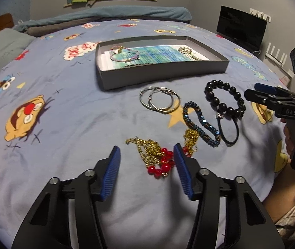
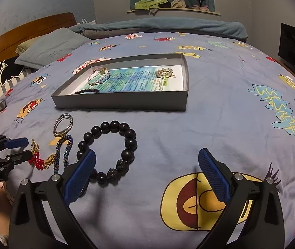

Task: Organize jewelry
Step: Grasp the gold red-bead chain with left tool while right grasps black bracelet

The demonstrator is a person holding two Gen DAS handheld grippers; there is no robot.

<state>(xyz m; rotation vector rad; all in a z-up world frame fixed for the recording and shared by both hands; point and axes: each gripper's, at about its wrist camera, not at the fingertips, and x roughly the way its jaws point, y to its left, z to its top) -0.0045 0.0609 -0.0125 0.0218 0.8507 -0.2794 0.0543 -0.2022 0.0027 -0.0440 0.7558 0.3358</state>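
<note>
Left wrist view: left gripper (image 1: 147, 155), jaws spread, straddles the gold chain (image 1: 154, 152) near the bed's (image 1: 64, 108) edge. Hoops (image 1: 159, 101), bracelets (image 1: 224, 99) crowd beside it, before the tray (image 1: 164, 75). Right gripper (image 2: 147, 166) gapes empty.

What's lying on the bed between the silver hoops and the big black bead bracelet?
The blue beaded bracelet lies between the silver hoops and the black bead bracelet. The left wrist view shows it best; the right wrist view shows the same order.
</note>
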